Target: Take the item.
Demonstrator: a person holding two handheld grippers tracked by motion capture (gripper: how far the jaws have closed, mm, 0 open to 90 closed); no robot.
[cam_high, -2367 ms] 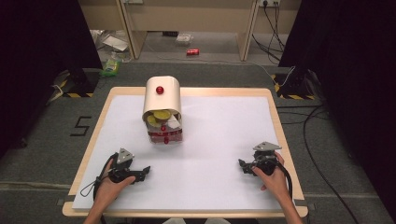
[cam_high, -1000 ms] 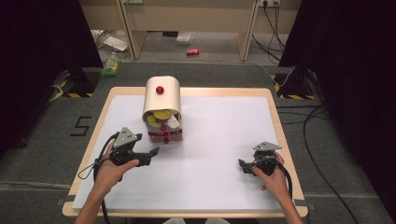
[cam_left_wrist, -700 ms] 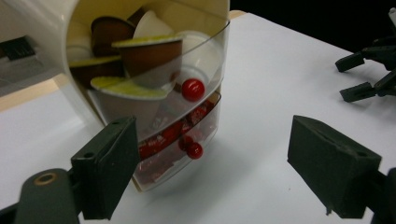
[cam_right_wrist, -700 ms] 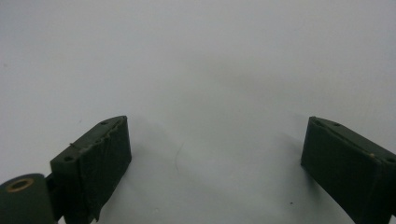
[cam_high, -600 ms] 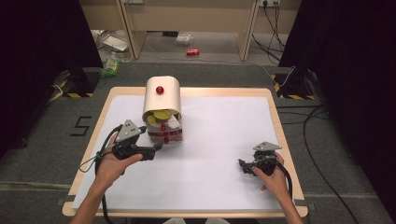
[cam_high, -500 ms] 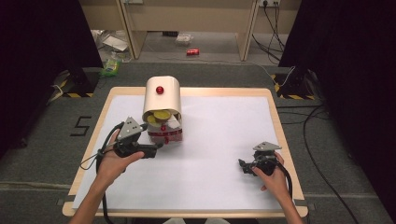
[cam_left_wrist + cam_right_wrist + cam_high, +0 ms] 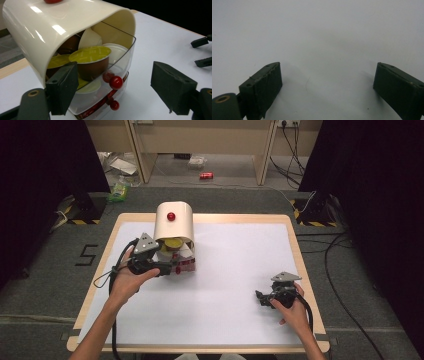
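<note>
A cream capsule holder (image 7: 173, 224) with a curved hood and a red knob stands at the table's back left. Under the hood, clear drawers (image 7: 113, 77) with red knobs (image 7: 116, 82) hold coffee capsules, one with a yellow-green lid (image 7: 89, 54). My left gripper (image 7: 170, 268) is open right in front of the drawers, its jaws spread wide on either side of the drawer front, nothing between them. My right gripper (image 7: 262, 296) rests open on the white table near the front right; in its own view the jaws stand wide apart over bare white surface (image 7: 327, 62).
The white tabletop (image 7: 235, 260) has a wooden rim (image 7: 295, 245). Black cables trail from both grippers. Beyond the table lie grey floor, a red can (image 7: 206, 176) and litter.
My left gripper has travelled from the front left of the table up to the capsule holder's drawers. The right gripper has stayed where it was.
</note>
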